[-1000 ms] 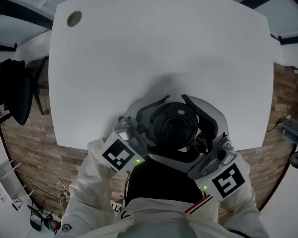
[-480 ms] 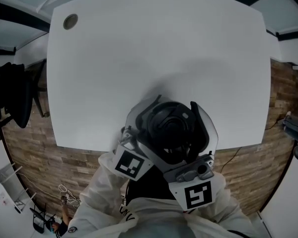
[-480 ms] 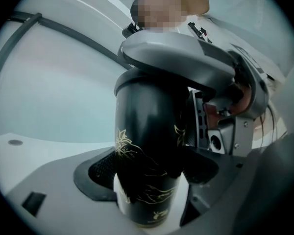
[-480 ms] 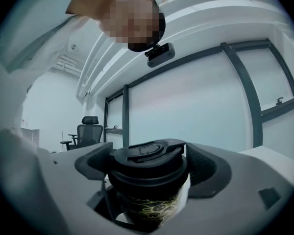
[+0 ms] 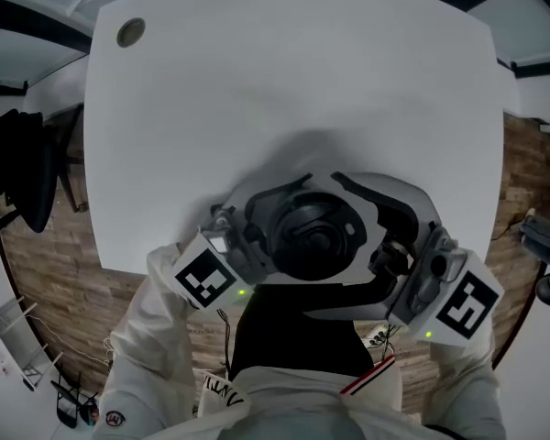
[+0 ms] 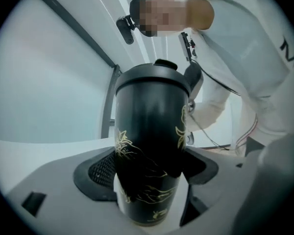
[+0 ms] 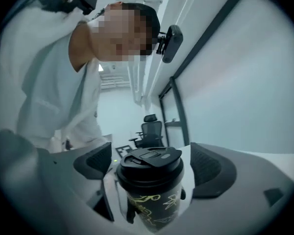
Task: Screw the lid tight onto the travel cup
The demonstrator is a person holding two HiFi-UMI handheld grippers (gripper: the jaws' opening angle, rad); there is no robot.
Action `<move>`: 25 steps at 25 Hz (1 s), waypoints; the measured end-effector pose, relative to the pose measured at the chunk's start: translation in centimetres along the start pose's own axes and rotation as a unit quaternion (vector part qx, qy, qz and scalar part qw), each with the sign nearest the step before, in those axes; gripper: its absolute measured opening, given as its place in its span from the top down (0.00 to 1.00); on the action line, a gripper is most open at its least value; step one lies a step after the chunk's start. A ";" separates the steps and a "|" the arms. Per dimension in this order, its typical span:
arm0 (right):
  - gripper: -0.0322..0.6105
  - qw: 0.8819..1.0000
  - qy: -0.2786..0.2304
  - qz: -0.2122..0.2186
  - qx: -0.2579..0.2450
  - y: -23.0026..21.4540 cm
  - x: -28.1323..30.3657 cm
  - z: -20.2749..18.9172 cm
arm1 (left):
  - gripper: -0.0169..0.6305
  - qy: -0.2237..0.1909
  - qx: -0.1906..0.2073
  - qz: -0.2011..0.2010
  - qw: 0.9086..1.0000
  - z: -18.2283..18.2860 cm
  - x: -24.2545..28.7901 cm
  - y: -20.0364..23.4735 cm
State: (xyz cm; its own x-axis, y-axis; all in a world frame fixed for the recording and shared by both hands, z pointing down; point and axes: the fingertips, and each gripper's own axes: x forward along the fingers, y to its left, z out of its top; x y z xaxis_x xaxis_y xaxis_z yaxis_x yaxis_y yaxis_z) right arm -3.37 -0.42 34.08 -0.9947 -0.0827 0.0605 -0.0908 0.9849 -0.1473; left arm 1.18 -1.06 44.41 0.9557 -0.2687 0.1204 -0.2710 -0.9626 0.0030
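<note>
Looked steeply down on a white table [image 5: 284, 81] with rounded corners and a round grommet [image 5: 131, 32] near the far left corner. Showed the black travel cup [image 5: 312, 236] end-on from above, over the table's near edge, as little more than a round dark top. Flanked from the left by the left gripper [image 5: 273, 236], close against the cup. Ringed from the right by the right gripper [image 5: 359, 246], with a dark gap between the far jaw and the cup. Carried by arms in white sleeves [image 5: 151, 337]. Caught a black office chair [image 5: 23, 168] at the left, over a brick-patterned floor [image 5: 60, 278].
</note>
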 end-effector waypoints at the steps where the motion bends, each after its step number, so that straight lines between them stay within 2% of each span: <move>1: 0.21 0.999 0.012 0.040 0.004 0.2 0.3 -0.1 | 0.37 0.002 0.002 -0.021 1.000 0.0 -0.1 0.0; 3: 0.21 0.995 0.033 0.093 -0.001 0.2 1.1 -0.3 | 0.36 0.005 0.006 -0.061 0.998 -0.1 -0.2 -0.1; 8: 0.21 0.983 0.083 0.157 -0.043 0.7 2.9 -1.4 | 0.37 0.009 0.001 -0.130 0.992 0.1 -0.4 -0.5; 11: 0.22 0.979 0.094 0.173 -0.055 1.2 3.0 -1.6 | 0.37 0.011 -0.003 -0.145 0.989 0.2 -0.3 -0.6; 14: 0.22 0.981 0.085 0.164 -0.057 0.9 3.3 -1.8 | 0.37 0.001 -0.008 -0.133 0.991 0.0 -0.4 -0.5; 17: 0.22 0.990 0.060 0.117 -0.044 0.1 3.6 -1.4 | 0.36 0.005 -0.014 -0.099 0.995 -0.3 -0.5 0.0; 20: 0.22 0.998 0.032 0.039 -0.035 -0.5 3.6 -1.1 | 0.37 0.001 -0.017 -0.045 0.999 -0.3 -0.4 0.3; 23: 0.22 0.998 0.011 -0.052 -0.033 -0.9 3.1 -0.9 | 0.37 0.001 -0.016 0.020 1.000 -0.4 -0.1 0.3; 25: 0.22 0.992 -0.005 -0.118 -0.032 -1.3 2.8 -0.9 | 0.37 0.001 -0.018 0.066 0.998 -0.5 0.0 0.3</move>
State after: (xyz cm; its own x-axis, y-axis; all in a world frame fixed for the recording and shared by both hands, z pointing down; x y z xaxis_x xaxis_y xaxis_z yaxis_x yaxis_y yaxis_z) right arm -5.99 -1.74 35.29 -0.9465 -0.3137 0.0762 -0.3188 0.9454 -0.0678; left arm 1.02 -1.34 44.92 0.9110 -0.3933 0.1237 -0.3989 -0.9167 0.0228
